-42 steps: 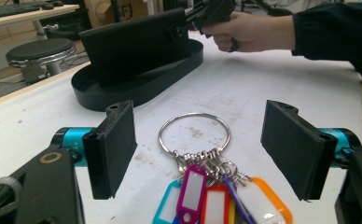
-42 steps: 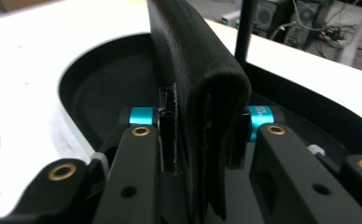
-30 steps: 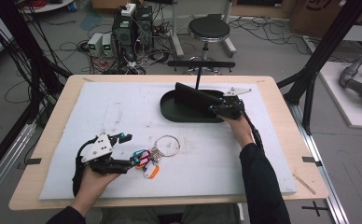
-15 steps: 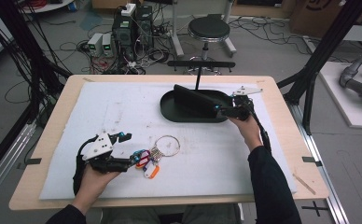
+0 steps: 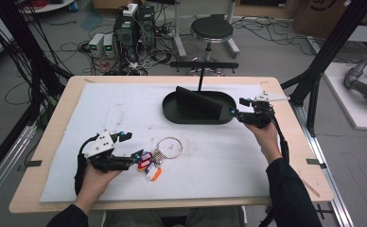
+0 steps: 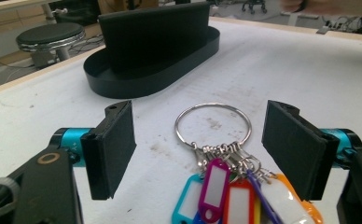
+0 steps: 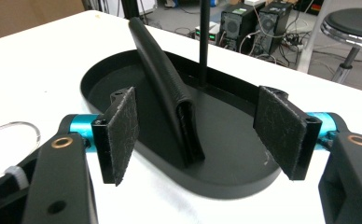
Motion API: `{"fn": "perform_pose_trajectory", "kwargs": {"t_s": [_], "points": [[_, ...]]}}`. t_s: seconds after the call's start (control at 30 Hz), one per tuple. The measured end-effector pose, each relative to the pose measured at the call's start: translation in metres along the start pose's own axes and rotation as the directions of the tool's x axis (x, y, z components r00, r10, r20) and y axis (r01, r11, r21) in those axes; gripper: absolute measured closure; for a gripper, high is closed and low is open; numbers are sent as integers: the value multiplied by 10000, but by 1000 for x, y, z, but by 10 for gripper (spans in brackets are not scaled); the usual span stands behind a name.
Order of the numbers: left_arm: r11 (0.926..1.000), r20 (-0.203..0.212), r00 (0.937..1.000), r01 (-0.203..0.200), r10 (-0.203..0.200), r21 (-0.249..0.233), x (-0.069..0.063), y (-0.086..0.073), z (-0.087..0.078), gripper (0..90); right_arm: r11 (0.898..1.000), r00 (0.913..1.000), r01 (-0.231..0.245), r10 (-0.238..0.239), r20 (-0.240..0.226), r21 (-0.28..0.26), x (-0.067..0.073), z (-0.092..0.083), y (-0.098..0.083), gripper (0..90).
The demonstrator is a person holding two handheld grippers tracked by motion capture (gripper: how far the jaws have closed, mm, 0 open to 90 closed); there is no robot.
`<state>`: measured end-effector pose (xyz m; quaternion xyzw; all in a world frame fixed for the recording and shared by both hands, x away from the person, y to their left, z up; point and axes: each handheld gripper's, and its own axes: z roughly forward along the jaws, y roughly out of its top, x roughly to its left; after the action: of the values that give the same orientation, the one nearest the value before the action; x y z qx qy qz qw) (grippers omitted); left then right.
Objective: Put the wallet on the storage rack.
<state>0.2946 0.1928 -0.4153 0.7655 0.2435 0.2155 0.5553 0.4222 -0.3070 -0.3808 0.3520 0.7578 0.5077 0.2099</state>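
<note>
Left claw [image 5: 136,156] is lying low near the table's [image 5: 54,142] front left corner, jaws standing wide apart. The key ring [image 5: 170,146] with its coloured tags [image 5: 148,165] is lying flat on the white mat [image 5: 125,109] between the pads, which are not pressing on it; in the left claw view the ring [image 6: 212,122] is sitting just ahead of the open pads [image 6: 114,144].

Right claw [image 5: 236,109] is hovering by the right end of the black oval tray [image 5: 172,111], toward the table's far right side. Its jaws have just been opening and are standing wide, holding nothing. In the right claw view the black upright divider [image 7: 163,79] is standing in the tray [image 7: 235,172], beyond the pads [image 7: 123,130].
</note>
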Motion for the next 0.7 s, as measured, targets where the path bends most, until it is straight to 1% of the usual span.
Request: {"fn": "perform_pose_trajectory", "kwargs": {"t_s": [0.1,0.2,0.37,0.5,0.6,0.7], "points": [[9999,-34,9999,121,-121,56,2,-1,1,255,9998,10000,62,-62,-10,-199,5,-15,-3,314],[9999,-64,9999,89,-88,94,5,-2,1,255,9993,10000,84,-84,7,-352,10,-31,-6,314],[9997,-229,9995,214,-211,107,8,-4,-2,255,9976,10000,-18,24,84,-687,18,-51,-14,313],[9997,-376,9990,245,-243,49,9,-4,-6,255,9945,9996,-240,252,108,-1017,22,-61,-25,312],[9997,-490,9985,228,-226,37,10,-3,-7,255,9913,9986,-513,527,80,-1210,24,-66,-34,308],[9997,-545,9982,254,-254,3,10,-3,-8,255,9904,9980,-613,629,91,-1236,24,-70,-39,307]]}}
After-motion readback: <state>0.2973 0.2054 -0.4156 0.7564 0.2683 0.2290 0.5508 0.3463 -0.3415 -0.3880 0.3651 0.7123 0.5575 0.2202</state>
